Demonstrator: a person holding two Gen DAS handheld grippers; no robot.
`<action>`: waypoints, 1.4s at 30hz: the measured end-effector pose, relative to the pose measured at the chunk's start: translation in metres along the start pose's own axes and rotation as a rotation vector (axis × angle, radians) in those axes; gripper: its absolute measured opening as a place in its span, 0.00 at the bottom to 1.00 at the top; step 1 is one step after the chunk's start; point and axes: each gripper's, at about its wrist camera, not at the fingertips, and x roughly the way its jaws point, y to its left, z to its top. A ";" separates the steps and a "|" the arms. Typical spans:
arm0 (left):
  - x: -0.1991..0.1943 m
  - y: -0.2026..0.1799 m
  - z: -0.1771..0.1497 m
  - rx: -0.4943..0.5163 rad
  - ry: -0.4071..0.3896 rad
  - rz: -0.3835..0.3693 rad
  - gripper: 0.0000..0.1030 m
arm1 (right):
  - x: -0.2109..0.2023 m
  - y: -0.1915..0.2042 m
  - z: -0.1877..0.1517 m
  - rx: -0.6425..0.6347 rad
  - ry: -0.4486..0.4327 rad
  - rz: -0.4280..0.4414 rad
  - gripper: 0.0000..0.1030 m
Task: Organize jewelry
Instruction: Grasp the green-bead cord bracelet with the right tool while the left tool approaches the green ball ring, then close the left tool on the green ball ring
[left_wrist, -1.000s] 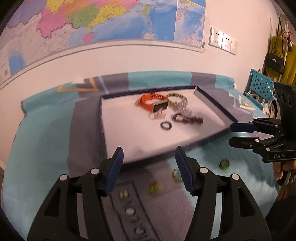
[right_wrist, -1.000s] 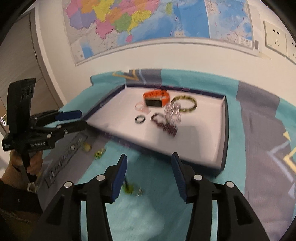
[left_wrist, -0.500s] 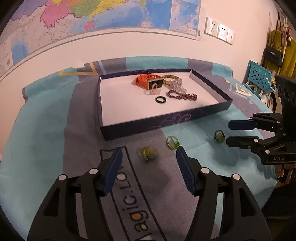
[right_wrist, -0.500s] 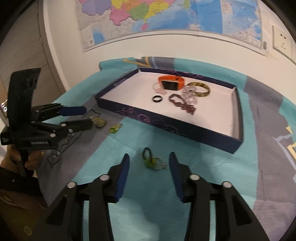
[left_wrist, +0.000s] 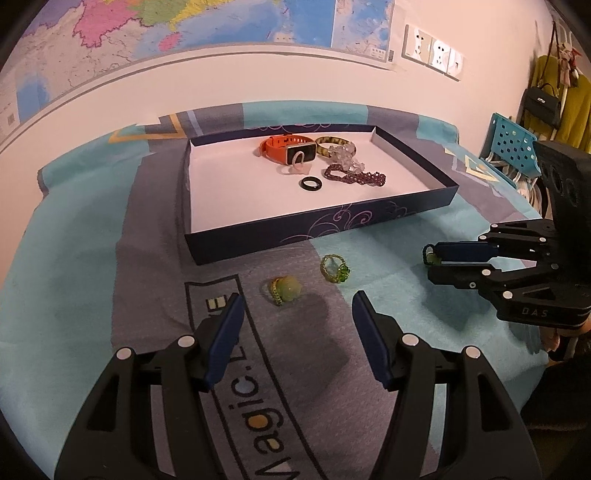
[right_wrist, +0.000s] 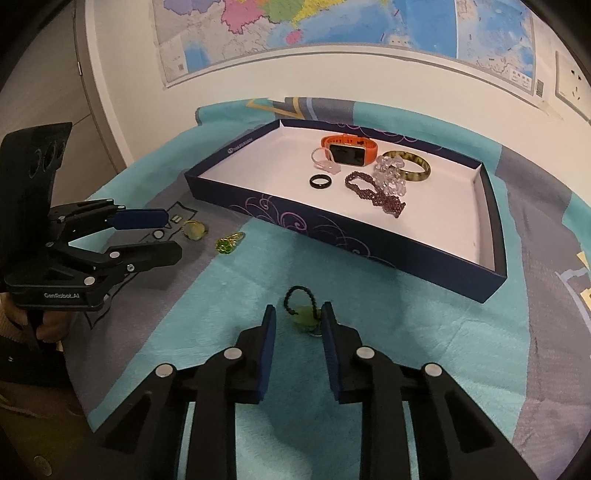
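Observation:
A navy box (left_wrist: 321, 227) (right_wrist: 332, 225) with a white floor holds an orange watch (left_wrist: 286, 147) (right_wrist: 349, 149), a black ring (left_wrist: 311, 183) (right_wrist: 320, 181), a dark beaded bracelet (left_wrist: 354, 176) (right_wrist: 375, 192), a clear bead bracelet, a bangle and a pink ring. On the cloth lie a pale green stone ring (left_wrist: 285, 290) (right_wrist: 194, 229), a green beaded ring (left_wrist: 334, 267) (right_wrist: 229, 243) and a jade pendant on a black cord (right_wrist: 303, 312) (left_wrist: 428, 254). My left gripper (left_wrist: 295, 314) (right_wrist: 173, 236) is open just short of the stone ring. My right gripper (right_wrist: 298, 321) (left_wrist: 430, 264) is open with the pendant between its fingertips.
A teal and grey printed cloth (left_wrist: 74, 295) covers the table. A wall with a map and sockets (left_wrist: 432, 51) stands behind. A blue chair (left_wrist: 511, 142) and hanging bags are at the far right in the left wrist view.
Both grippers have pulled back from the box and dropped towards the cloth. The right gripper has closed in around the pendant and its jaws have narrowed.

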 end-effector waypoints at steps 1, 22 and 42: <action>0.002 0.000 0.001 -0.002 0.006 0.001 0.58 | 0.001 0.000 0.000 0.001 0.004 0.000 0.19; 0.019 0.004 0.010 -0.031 0.058 -0.010 0.47 | -0.018 -0.011 0.003 0.053 -0.054 0.027 0.13; 0.023 0.003 0.013 -0.026 0.062 0.019 0.17 | -0.022 -0.019 0.003 0.091 -0.077 0.052 0.13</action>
